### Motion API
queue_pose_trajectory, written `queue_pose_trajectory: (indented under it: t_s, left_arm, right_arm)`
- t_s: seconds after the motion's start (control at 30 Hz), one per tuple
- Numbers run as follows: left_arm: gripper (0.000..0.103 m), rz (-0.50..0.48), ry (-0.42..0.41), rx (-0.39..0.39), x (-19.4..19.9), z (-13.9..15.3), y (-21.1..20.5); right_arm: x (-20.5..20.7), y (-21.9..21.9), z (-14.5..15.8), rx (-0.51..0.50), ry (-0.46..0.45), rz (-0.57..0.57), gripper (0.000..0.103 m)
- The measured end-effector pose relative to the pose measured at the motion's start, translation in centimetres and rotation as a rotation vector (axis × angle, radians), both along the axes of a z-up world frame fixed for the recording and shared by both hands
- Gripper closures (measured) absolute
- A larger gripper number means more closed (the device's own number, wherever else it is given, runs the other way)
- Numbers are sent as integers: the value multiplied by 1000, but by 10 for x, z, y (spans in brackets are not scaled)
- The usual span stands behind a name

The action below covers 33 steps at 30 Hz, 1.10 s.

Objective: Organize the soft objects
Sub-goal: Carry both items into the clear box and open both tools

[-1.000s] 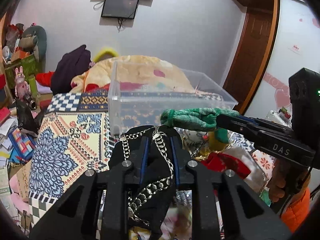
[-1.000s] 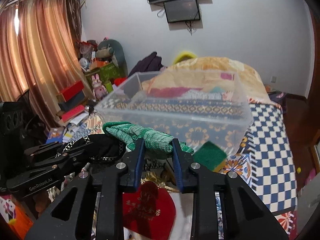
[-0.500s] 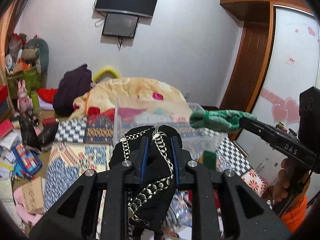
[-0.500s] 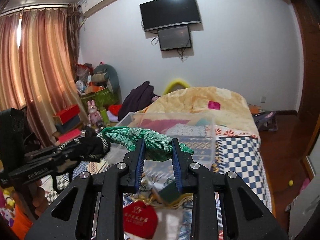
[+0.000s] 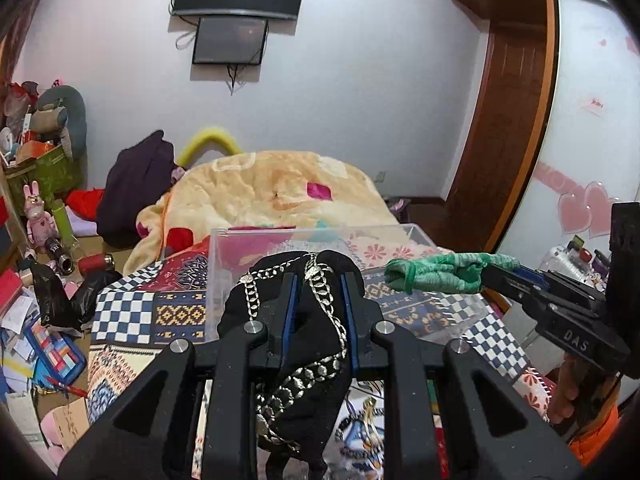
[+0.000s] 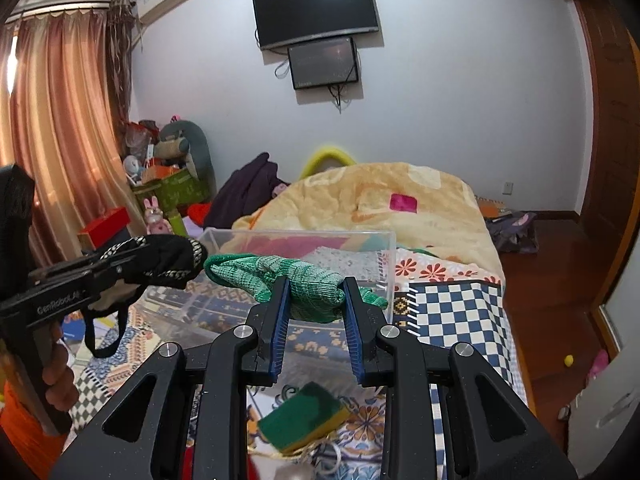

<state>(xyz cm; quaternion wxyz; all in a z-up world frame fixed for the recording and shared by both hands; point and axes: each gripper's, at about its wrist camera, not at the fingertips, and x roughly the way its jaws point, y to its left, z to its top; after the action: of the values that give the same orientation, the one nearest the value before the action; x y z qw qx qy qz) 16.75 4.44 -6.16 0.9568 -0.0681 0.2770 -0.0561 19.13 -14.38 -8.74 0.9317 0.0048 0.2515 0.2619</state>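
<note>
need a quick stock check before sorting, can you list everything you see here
black cloth with silver chain: one, black, clamped in left gripper
green knit cloth: one, green, clamped in right gripper
clear plastic bin: one, transparent, on the bed ahead
sponge: one, green and yellow, on the patterned bedspread below right gripper
blanket: one, peach, behind the bin
screens: two, black, on wall
left gripper: one, black, shut
right gripper: one, black, shut
</note>
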Motion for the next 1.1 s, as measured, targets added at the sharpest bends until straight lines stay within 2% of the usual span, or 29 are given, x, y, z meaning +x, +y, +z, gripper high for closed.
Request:
queue_pose_trajectory:
  t_s: [0.17, 0.27, 0.37, 0.6, 0.7, 0.73, 0.8, 0.93, 1.1]
  left_arm:
    - [82, -3, 73, 11, 30, -11, -1]
    - [82, 4, 129, -27, 49, -20, 5]
    - [82, 10, 171, -33, 62, -29, 6]
    - [82, 10, 225, 45, 75, -44, -4]
    - [71, 15, 240, 54, 77, -46, -4]
    - [66, 15, 242, 51, 76, -46, -4]
    - [61, 14, 234, 55, 73, -45, -5]
    - [48, 3, 203, 88, 61, -37, -11]
    - [34, -10, 139, 116, 35, -20, -18]
  right_arm:
    - [16, 8, -8, -42, 30, 11, 79]
    - [24, 14, -13, -67, 49, 19, 79]
    - [29, 22, -18, -99, 58, 21, 79]
    - [35, 33, -29, -145, 97, 38, 76]
    - [36, 34, -31, -149, 106, 35, 76]
    - [36, 34, -32, -148, 108, 39, 74]
    - [34, 34, -32, -149, 110, 42, 70]
    - [31, 30, -29, -143, 100, 38, 48]
    - [17, 19, -18, -118, 69, 36, 42]
